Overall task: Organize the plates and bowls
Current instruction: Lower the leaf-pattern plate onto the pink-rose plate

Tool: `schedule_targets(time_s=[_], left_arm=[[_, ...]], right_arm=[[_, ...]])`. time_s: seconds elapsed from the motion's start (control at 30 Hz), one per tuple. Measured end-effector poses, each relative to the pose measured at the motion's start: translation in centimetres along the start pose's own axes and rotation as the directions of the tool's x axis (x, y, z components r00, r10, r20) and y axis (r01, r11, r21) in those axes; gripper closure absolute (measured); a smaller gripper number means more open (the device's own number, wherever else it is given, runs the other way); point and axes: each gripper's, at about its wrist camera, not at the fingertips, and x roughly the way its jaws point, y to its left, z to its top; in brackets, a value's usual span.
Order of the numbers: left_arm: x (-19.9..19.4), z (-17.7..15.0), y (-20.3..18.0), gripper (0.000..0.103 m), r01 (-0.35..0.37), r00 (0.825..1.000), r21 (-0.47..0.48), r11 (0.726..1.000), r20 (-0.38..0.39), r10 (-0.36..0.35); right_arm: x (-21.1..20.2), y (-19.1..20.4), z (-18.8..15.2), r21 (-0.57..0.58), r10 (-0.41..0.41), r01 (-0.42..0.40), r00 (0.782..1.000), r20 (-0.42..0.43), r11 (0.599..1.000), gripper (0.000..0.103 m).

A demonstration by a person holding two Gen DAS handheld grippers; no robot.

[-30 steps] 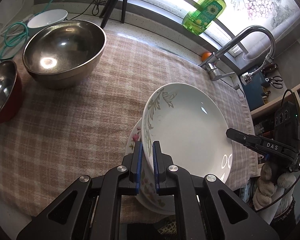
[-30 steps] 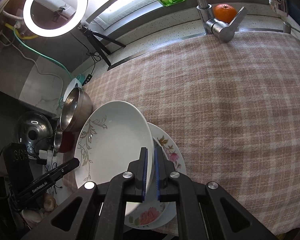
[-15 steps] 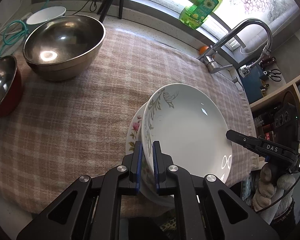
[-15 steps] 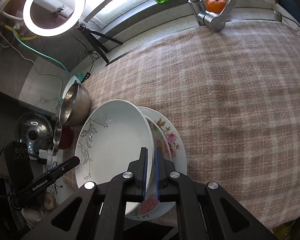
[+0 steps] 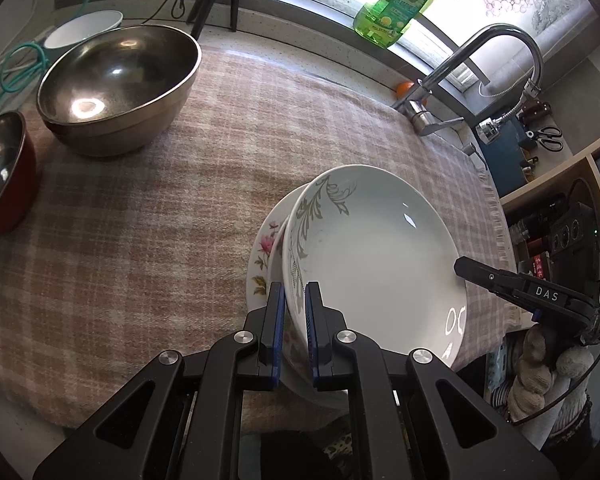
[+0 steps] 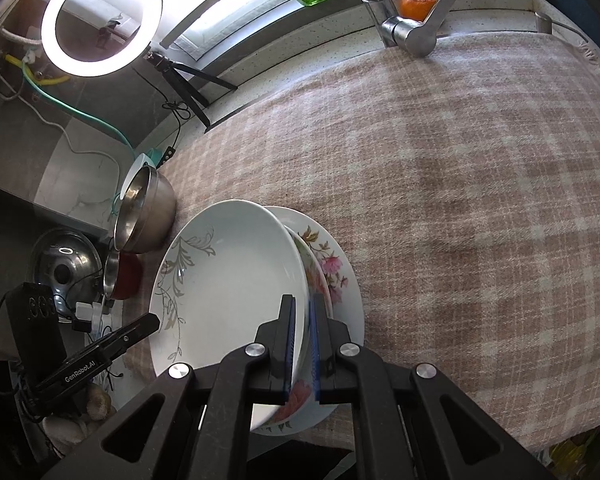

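1. A white plate (image 5: 374, 256) with a grey leaf pattern was held tilted above a floral plate (image 6: 332, 276), which lay on the checked cloth (image 5: 140, 220) covering the table, at its near edge.
2. The left tongs (image 5: 292, 328) were closed narrowly on the white plate's near rim, one finger under and one over it.
3. The right tongs (image 6: 301, 344) were clamped on the opposite rim in the same way, so the plate was carried from both sides.
4. The white plate's lower edge appeared close to the floral plate; whether they touched could not be told.
5. A large steel bowl (image 5: 118, 88) stood well left of the floral plate, with a red bowl (image 5: 2, 176) beside it and a white bowl (image 5: 84, 32) behind it.
6. The step was judged to be stacking, with the bowls not yet grouped.
7. A slip was judged possible: only thin rim edges were pinched, and glazed ceramic could slide out if either grip were eased unevenly.
8. A chip or crack could be caused by the tilted edge striking the floral plate on lowering.
9. The stack sat near the table's edge, so an off-centre landing might push the floral plate toward the drop.
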Motion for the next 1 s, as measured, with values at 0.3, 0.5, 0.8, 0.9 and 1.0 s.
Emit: schedule_targets(time_s=[0.3, 0.5, 0.8, 0.9, 1.0], left_arm=[[0.6, 0.0, -0.1, 0.095, -0.013, 1.0, 0.011, 1.0, -0.016, 0.013], [1.1, -0.2, 0.1, 0.095, -0.023, 0.999, 0.007, 1.0, -0.026, 0.023], [1.2, -0.3, 0.1, 0.095, -0.028, 0.999, 0.008, 1.0, -0.027, 0.028], [1.2, -0.3, 0.2, 0.095, -0.026, 0.999, 0.006, 1.0, -0.029, 0.026], [1.2, -0.3, 0.1, 0.095, -0.028, 0.999, 0.009, 1.0, -0.028, 0.029]], right_arm=[[0.4, -0.5, -0.5, 0.008, -0.004, 0.004, 1.0, -0.01, 1.0, 0.096], [1.0, -0.4, -0.8, 0.001, -0.013, 0.013, 1.0, -0.019, 1.0, 0.096], [1.3, -0.2, -0.8, -0.006, -0.019, 0.019, 0.999, -0.03, 1.0, 0.096], [1.3, -0.3, -0.9, -0.013, -0.023, 0.022, 0.999, -0.035, 1.0, 0.096], [1.4, -0.2, -0.9, -0.019, -0.029, 0.028, 0.999, -0.037, 0.999, 0.096]])
